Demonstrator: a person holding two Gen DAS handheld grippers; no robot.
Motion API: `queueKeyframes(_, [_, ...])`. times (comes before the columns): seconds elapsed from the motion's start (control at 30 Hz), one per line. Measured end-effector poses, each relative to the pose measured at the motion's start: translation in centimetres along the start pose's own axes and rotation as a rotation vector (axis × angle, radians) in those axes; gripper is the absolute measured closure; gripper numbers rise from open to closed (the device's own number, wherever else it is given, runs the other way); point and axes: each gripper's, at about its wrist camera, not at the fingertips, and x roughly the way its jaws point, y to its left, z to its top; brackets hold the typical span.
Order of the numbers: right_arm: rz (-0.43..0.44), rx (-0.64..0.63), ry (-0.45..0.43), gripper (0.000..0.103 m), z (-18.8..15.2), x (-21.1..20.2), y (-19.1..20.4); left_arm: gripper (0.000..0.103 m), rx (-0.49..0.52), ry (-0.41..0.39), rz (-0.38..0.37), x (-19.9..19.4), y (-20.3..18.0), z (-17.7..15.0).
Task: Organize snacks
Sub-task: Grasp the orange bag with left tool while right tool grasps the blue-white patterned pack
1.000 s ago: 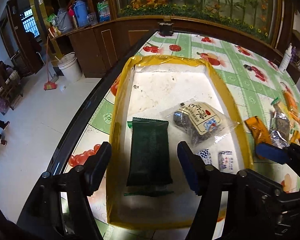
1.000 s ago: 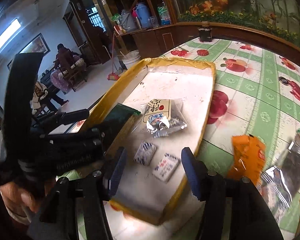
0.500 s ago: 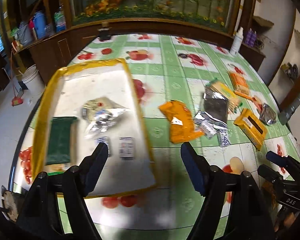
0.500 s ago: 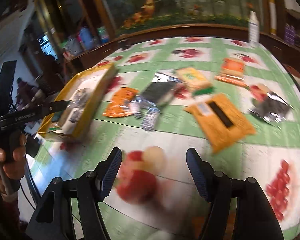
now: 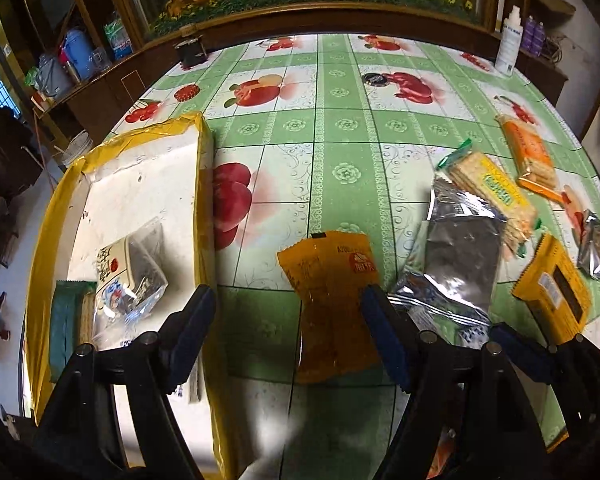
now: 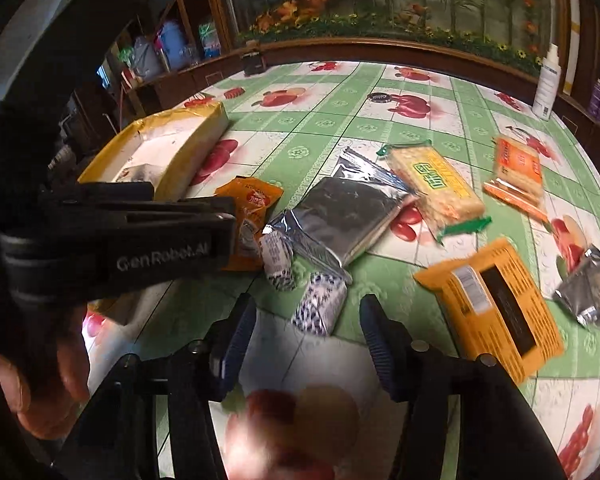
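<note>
Snacks lie in two groups on the fruit-print table [image 5: 340,128]: a few already sit in the yellow-rimmed tray [image 5: 204,184] at the table's left edge — a clear bag with a printed label [image 5: 130,268] and a dark green packet [image 5: 66,324] near the tray's near-left corner — while the rest are scattered across the right half of the cloth. A second ago both grippers hung over the tray; both have since swung right, away from it and over the loose packets, which reads as the tray visit being finished and the next pick beginning. The left gripper [image 5: 288,332] now stands wide apart and holds nothing, with the orange packet [image 5: 332,300] lying on the cloth between its fingers, just beside the tray's right wall. The right gripper [image 6: 306,344] is also empty; its jaws are closing, and a small blue-and-white wrapped sweet [image 6: 320,304] lies just ahead of the gap, not yet pressed by either pad. A second sweet of the same kind [image 6: 276,260] and a silver foil bag [image 6: 348,212] touch one another just beyond it. Farther right lie a yellow cracker pack [image 6: 436,180], an orange biscuit pack [image 6: 516,172], a flat yellow box [image 6: 496,308] and a small silver pouch [image 6: 588,288] near the right edge. Judging by the count outside the tray, most of the sorting remains — and the small sweet may slip if the pads meet short of it.
</note>
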Motion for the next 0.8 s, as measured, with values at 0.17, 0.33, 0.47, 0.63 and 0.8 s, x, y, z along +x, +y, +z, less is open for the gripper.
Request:
queueKeyframes(0.17, [-0.054,-0.037,0.031,0.081,0.1,1.2,-0.2,0.028,0.049,-0.035,0.02,0.8,-1.0,0.5])
queueKeyframes(0.33, [-0.032,-0.009,0.025,0.083,-0.1,0.6,-1.6,0.079,0.125,-0.052,-0.004,0.7,-2.6,0.3])
queueKeyframes(0.47, [-0.017,0.021,0.017,0.083,-0.5,0.0,-2.4,0.08,0.127,-0.055,-0.024,0.3,-2.1,0.0])
queueKeyframes(0.63, [0.017,0.056,0.009,0.083,-0.8,-0.7,-2.9,0.103,0.074,-0.045,-0.104,0.1,0.1,-0.3])
queueKeyframes(0.8, [0.037,0.064,-0.01,0.083,-1.1,-1.6,-2.7,0.103,0.055,-0.045,-0.151,-0.1,1.2,-1.0])
